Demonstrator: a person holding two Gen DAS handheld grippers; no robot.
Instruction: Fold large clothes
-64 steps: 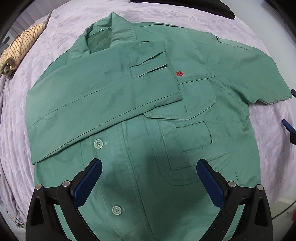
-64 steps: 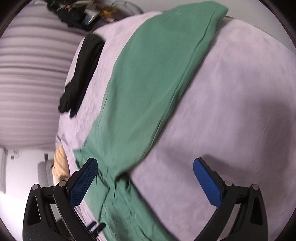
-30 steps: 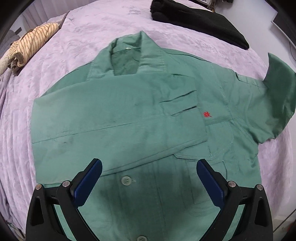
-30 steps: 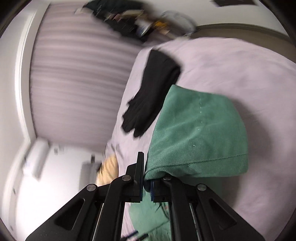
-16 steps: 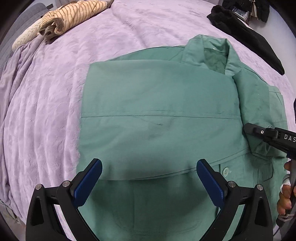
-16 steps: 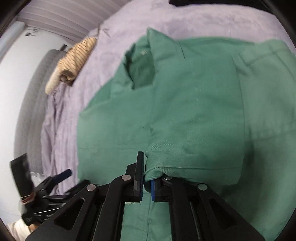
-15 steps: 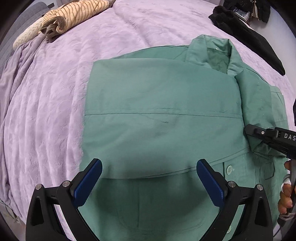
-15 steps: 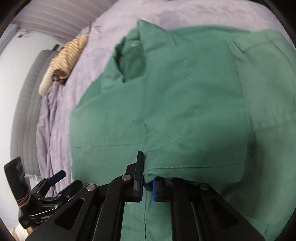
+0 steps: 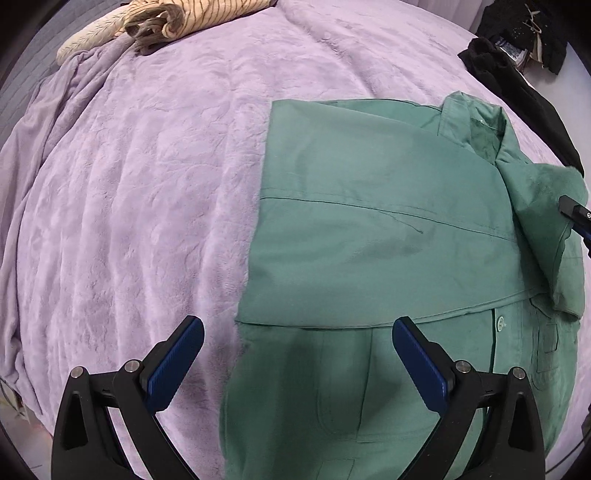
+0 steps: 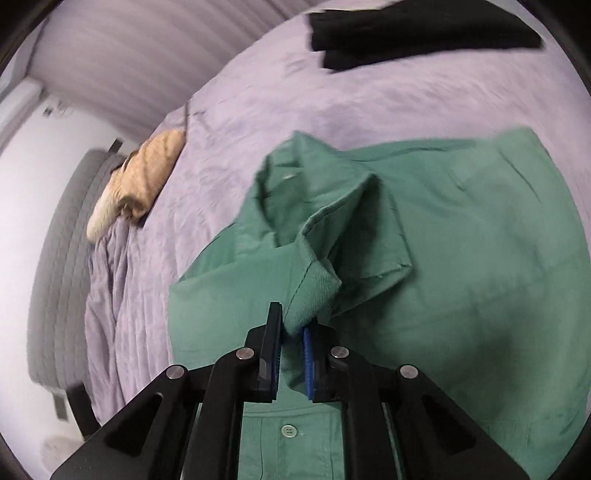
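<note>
Green cotton button-up shirt point(image 9: 369, 240) lay front-up on the bed's lilac plush blanket point(image 9: 129, 184), one side already folded across the chest, presumably to square the body before folding the length

Right claw point(image 10: 291, 334) clamped nearly closed on the hemmed cuff of the short green sleeve point(image 10: 317, 284), held raised and drawn in over the shirt near the collar point(image 10: 280, 181) — likely so as to lay that sleeve inward, matching the folded side

Left claw point(image 9: 295, 350) hovered wide open, gripping nothing, over the folded panel's lower edge and the shirt's left border, probably waiting to take the hem

Left wrist view gave the whole folded panel, with only the right claw's tip showing at the frame's edge; right wrist view alone gave the pinch on the cuff

Also on the bed: striped tan rolled cloth point(image 9: 166, 18) and black garment point(image 10: 406, 29), both well apart from the shirt
</note>
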